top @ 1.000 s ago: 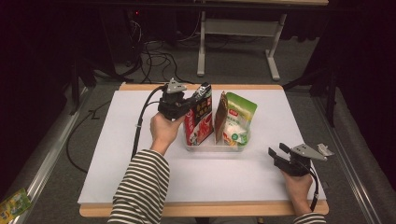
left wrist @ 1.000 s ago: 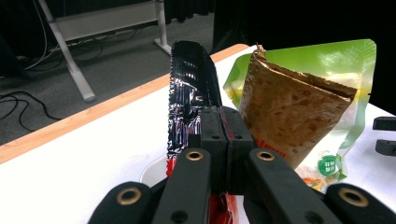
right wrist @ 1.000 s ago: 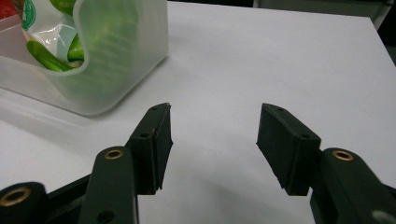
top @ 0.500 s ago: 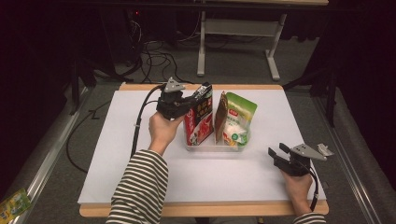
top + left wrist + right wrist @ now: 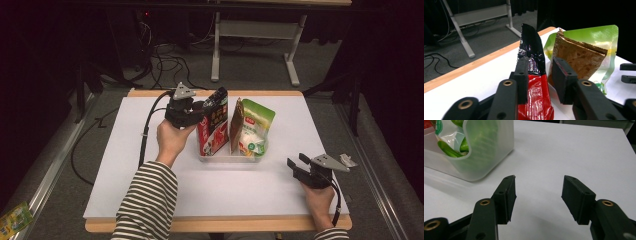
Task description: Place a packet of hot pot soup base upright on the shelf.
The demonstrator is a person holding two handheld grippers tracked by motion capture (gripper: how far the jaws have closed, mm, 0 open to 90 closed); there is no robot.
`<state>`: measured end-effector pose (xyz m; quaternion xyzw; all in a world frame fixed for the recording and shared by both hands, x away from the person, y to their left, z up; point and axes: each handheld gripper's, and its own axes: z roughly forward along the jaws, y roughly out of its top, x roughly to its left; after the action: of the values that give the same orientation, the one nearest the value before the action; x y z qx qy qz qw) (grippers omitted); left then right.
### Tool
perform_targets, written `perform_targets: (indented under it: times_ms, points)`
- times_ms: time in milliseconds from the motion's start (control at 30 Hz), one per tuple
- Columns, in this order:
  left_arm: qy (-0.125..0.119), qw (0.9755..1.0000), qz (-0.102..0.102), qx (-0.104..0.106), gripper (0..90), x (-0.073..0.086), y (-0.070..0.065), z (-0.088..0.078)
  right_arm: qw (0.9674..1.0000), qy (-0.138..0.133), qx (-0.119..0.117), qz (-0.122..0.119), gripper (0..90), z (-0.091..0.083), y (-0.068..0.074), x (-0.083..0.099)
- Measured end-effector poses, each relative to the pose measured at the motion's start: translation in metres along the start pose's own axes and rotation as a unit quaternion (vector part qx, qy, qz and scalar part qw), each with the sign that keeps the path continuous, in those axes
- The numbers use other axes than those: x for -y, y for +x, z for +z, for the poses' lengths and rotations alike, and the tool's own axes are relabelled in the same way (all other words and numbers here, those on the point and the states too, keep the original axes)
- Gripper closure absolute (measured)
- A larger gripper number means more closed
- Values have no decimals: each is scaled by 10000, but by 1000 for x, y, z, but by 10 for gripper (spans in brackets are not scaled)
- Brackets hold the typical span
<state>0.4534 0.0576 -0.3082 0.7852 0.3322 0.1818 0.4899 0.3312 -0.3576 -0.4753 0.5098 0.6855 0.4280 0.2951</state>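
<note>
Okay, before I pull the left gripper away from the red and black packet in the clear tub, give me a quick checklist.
1. Left gripper jaws off the glossy red and black packet: ok, they have just been opening, a gap shows.
2. Packet upright in the clear plastic tub: ok.
3. Brown paper pouch and green pouch standing beside it: ok.
4. Packet stays up unsupported: cannot tell.
5. Right gripper open, apart from the tub: ok.

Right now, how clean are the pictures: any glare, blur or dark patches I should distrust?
High view: the white table top is evenly lit, the floor around it is nearly black. Left gripper view: glare streaks the red and black packet; the near jaws look soft, the brown packet sharp. Right gripper view: the right gripper is sharp, the clear tub slightly soft.
</note>
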Motion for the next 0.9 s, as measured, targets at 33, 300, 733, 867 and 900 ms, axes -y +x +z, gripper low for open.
perform_targets:
  times_ms: [33, 300, 733, 867, 900]
  points:
    - [-22, 10000, 3, -28, 639, 0, 0, -1, 10000, -4, -1, -13, 454, 0, 0, 0]
    - [-84, 9999, -6, -105, 568, -1, 2, -9, 10000, 6, 13, 1, 454, 1, 0, 0]
    - [-240, 9993, -34, -272, 536, 6, 8, -39, 9999, 80, 61, -47, 456, 2, 1, -1]
    - [-319, 9989, -47, -335, 533, 10, 11, -48, 9999, 82, 66, -78, 456, 2, 1, -1]
    - [-328, 9988, -56, -349, 532, 12, 12, -50, 9999, 86, 57, -85, 456, 2, 2, -1]
